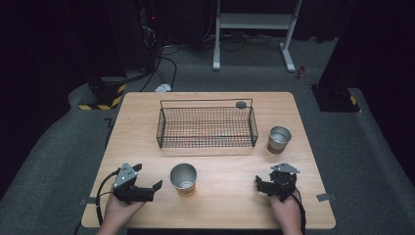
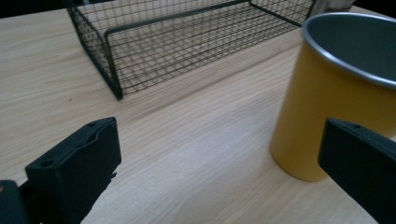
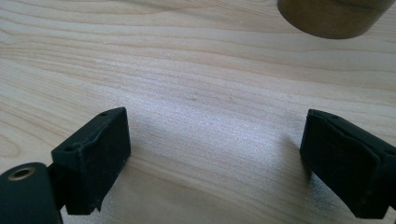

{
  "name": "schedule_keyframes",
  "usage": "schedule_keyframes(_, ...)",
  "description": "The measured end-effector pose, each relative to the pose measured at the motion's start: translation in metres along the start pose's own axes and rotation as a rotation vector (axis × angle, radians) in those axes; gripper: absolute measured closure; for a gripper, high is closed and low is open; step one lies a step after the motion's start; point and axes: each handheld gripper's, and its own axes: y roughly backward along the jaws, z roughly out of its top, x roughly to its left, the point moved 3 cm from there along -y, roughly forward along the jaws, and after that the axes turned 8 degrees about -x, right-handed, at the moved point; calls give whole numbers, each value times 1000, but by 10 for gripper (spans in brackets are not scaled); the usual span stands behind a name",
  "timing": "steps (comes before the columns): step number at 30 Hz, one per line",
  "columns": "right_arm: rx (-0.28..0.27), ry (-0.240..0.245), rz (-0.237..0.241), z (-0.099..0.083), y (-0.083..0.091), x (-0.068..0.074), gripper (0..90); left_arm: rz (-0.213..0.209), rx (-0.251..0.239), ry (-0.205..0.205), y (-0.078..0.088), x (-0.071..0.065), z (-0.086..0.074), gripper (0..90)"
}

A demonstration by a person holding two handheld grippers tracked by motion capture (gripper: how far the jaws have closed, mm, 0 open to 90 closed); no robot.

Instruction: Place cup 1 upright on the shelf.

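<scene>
1. Grippers first, since they're closest to the person: the left gripper (image 1: pixel 147 182) sits at the near-left of the table (image 1: pixel 230 205), jaws spread wide with nothing between them, pointing toward the yellow cup (image 1: pixel 183 178).
2. In the left gripper view that yellow cup (image 2: pixel 327 107) stands upright just beside the right-hand jaw, apart from it, metal-lined inside.
3. The right gripper (image 1: pixel 266 183) rests low at the near-right, jaws also wide apart, just bare wood between them in the right gripper view.
4. A bit farther back on the right there's a brown cup (image 1: pixel 279 139), upright too, well apart from the yellow one. The right gripper view catches its base (image 3: pixel 334 18) at the top edge.
5. Past the cups, mid-table, sits a black wire basket (image 1: pixel 206 128); looks empty to me.
6. Small dark round thing (image 1: pixel 241 104) on the table just behind the basket's far-right corner, can't tell what it is.
</scene>
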Motion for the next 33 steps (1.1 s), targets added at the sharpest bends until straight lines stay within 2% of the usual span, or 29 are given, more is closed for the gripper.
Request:
schedule_keyframes(4, 0, 0, 0, 0, 0, 0, 84, -21, -13, -12, 2, -7, 0, 0)
schedule_keyframes(6, -1, 3, 0, 0, 0, 0, 84, -43, -34, -4, 4, -13, 0, 0)
schedule_keyframes(14, 0, 0, 0, 0, 0, 0, 84, -83, -42, -26, 2, -28, 0, 0)
schedule_keyframes(21, 0, 2, 0, 0, 0, 0, 84, -103, -39, -49, -2, -36, 0, 0)
schedule_keyframes(33, 0, -1, 0, 0, 0, 0, 84, -132, -35, -61, -16, -51, 1, 0)
